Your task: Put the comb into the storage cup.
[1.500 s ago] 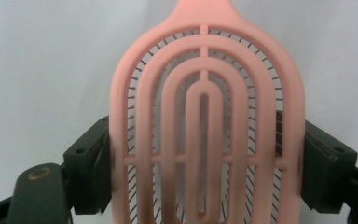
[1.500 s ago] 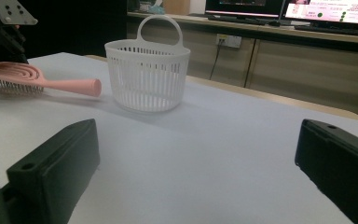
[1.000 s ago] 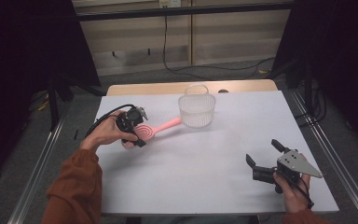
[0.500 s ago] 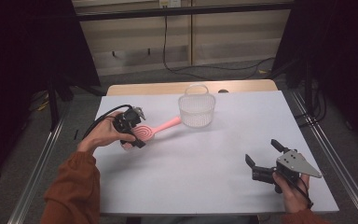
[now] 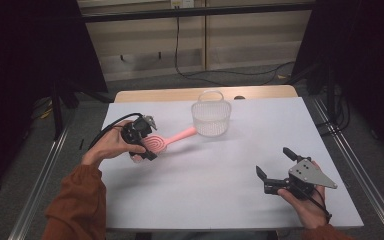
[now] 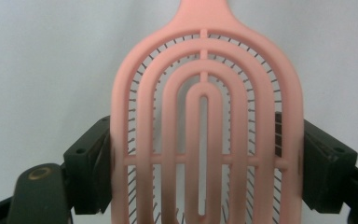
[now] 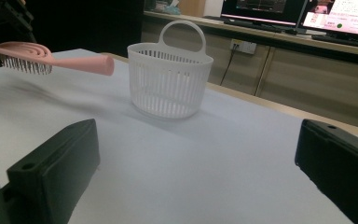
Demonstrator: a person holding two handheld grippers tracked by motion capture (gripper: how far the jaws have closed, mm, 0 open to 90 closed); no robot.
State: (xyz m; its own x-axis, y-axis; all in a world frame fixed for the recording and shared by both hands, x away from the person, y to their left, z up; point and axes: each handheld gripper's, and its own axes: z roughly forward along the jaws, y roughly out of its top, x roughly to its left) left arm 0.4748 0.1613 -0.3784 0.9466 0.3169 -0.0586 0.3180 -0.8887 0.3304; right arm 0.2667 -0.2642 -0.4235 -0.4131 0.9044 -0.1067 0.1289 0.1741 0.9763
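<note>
Your left gripper pinches the pink hairbrush by its head, at table left, lifted; the handle could knock the white basket over. Right gripper is spread, empty, near right.

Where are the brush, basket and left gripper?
brush (image 6: 205,107), left gripper view, slotted head
basket (image 7: 170,84), right gripper view, ribbed wall
left gripper (image 5: 147,137), high view, between its fingertips

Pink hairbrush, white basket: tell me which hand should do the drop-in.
Left. The left gripper already clamps the pink hairbrush by its head, its handle pointing toward the white basket. The right gripper sits open and empty, nearer the table's front edge.
</note>
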